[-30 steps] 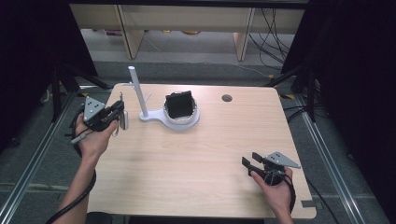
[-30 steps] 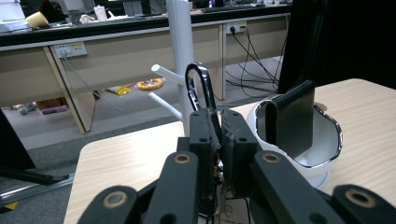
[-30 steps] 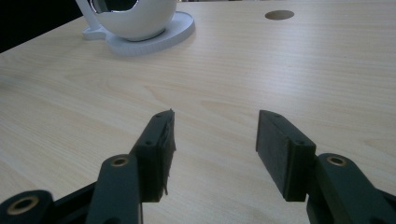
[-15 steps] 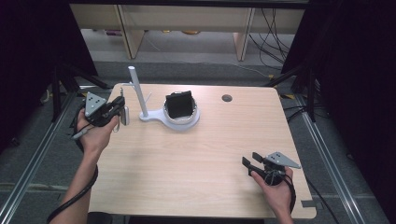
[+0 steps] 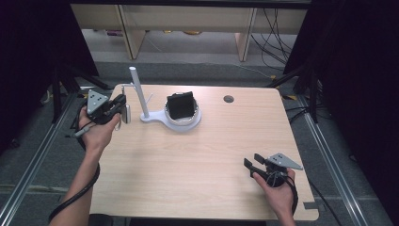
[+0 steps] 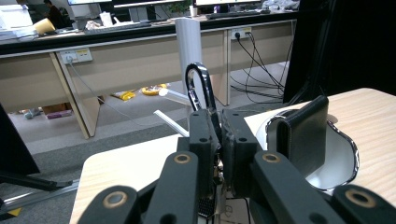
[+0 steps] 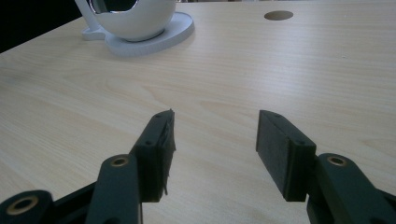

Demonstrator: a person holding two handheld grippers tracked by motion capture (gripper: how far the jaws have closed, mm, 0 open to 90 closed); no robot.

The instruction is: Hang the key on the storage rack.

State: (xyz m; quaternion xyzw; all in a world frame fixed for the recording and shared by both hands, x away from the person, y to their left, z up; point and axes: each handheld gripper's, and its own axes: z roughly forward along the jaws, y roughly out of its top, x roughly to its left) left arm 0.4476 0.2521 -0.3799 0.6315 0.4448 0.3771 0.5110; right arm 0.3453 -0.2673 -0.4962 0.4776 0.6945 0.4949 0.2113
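The left gripper (image 5: 123, 112), jaws closed flat on a black carabiner-style clip (image 6: 200, 88), hovers at the table's far left corner, just beside the white upright post (image 5: 139, 92) of a stand. The clip's glossy rounded loop rises above the pads, and a small pale tag (image 5: 126, 114), seen from the high view, hangs beneath the jaws; what it carries is too small to tell. The step in hand appears to be hanging the clip on one of the thin white pegs (image 6: 173, 97) that branch from the post. To do it well, the loop's opening should be kept facing the peg's free end, the approach made along the peg's axis rather than across it, and the grip released only once the loop sits past the tip, since a sideways nudge could tip the light stand. The stand's round white dish (image 5: 184, 121) holds a black leather wallet-like case (image 5: 181, 104) upright, near the post. The right gripper (image 5: 253, 165) rests low at the table's near right, well apart from the stand, its jaws standing apart with nothing between them (image 7: 215, 144).
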